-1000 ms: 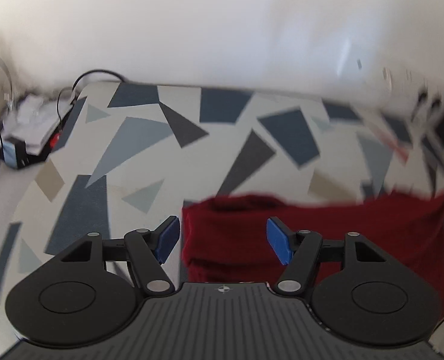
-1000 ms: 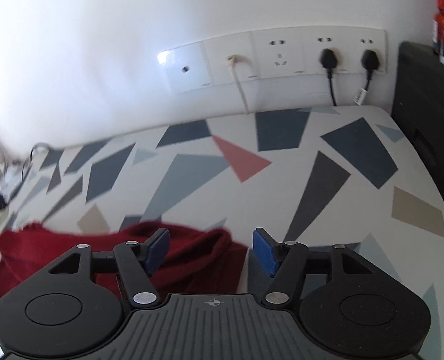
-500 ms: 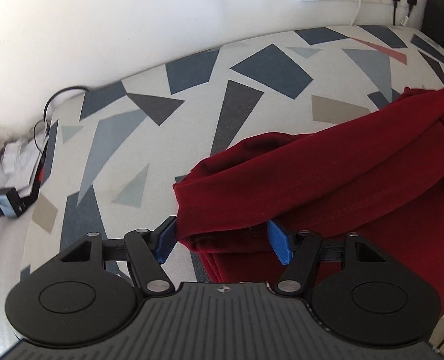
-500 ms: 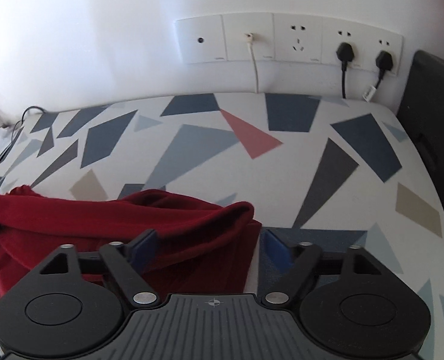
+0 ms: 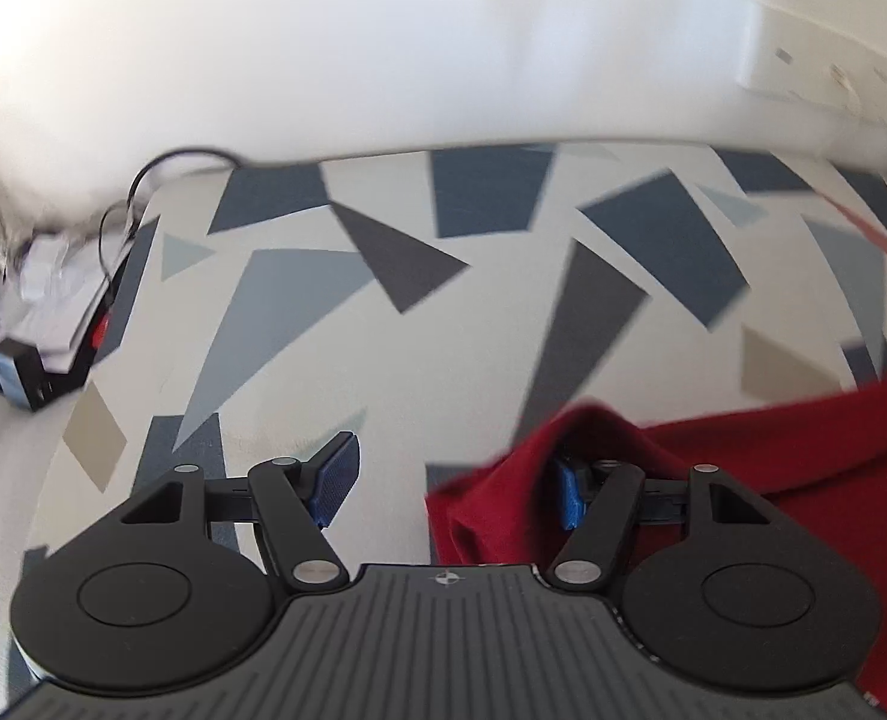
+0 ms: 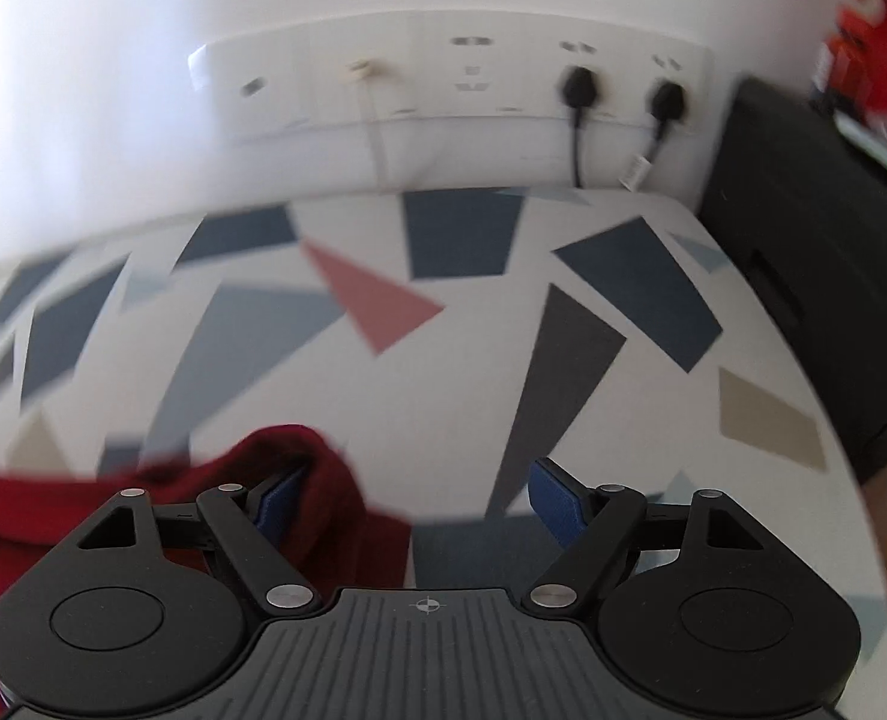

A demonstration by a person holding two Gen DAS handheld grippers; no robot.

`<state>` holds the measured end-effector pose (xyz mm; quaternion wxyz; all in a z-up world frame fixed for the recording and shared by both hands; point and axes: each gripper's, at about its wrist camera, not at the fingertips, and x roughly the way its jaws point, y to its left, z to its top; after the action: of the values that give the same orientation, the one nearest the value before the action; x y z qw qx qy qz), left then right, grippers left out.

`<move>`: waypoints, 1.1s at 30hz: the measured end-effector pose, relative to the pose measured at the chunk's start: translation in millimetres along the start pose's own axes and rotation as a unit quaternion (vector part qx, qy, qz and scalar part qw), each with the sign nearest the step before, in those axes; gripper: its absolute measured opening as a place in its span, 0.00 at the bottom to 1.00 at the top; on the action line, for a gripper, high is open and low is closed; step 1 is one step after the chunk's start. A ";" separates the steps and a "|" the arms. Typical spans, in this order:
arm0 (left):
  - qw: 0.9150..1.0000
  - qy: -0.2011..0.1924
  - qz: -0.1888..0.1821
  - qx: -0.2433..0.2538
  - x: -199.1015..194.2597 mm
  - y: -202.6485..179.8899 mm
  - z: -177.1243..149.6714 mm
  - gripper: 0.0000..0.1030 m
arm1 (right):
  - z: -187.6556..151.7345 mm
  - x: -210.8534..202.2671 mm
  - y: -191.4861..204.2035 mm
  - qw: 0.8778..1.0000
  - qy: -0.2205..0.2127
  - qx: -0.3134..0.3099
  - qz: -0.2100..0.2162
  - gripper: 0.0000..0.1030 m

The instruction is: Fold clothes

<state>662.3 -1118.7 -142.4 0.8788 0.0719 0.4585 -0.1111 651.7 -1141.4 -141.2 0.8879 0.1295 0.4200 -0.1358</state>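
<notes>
Desk (image 5: 503, 348) has a white top with blue, grey and tan shards; white wall behind carries an outlet strip (image 6: 455, 84) with two black plugs. Cable clutter (image 5: 41, 324) sits off the desk's left end, black cabinet (image 6: 815, 276) at the right. Your left tool (image 5: 452, 477) and right tool (image 6: 416, 498) are both spread wide, clamping nothing. Red garment (image 5: 803, 444) lies at the near edge, draped over each tool's inner finger. Versus half a second ago, both views blurred and the cloth slid out from between your fingers.
</notes>
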 end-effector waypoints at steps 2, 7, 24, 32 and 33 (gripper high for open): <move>0.998 0.028 -0.019 -0.053 10.8 14.1 11.2 0.64 | 8.3 6.5 -7.8 0.999 0.010 0.044 0.005 0.73; 0.997 0.024 -0.027 -0.070 5.5 27.9 21.9 0.66 | 10.1 -0.1 -15.5 0.998 0.002 0.066 0.010 0.73; 0.992 -0.025 -0.121 0.025 -30.5 33.3 -17.0 0.74 | -34.9 -40.1 -12.2 0.997 -0.050 -0.028 0.048 0.72; 0.986 -0.034 -0.136 0.094 -26.6 19.8 -24.0 0.74 | -29.1 -21.1 10.5 0.992 -0.056 -0.067 0.085 0.62; 0.985 -0.034 -0.139 0.096 -25.6 20.9 -24.7 0.74 | -28.0 -16.5 11.7 0.992 -0.054 -0.069 0.088 0.61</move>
<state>634.0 -1089.7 -134.9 0.8587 0.0874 0.4215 -0.2780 625.8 -1118.7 -144.2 0.9245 0.0968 0.3670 -0.0346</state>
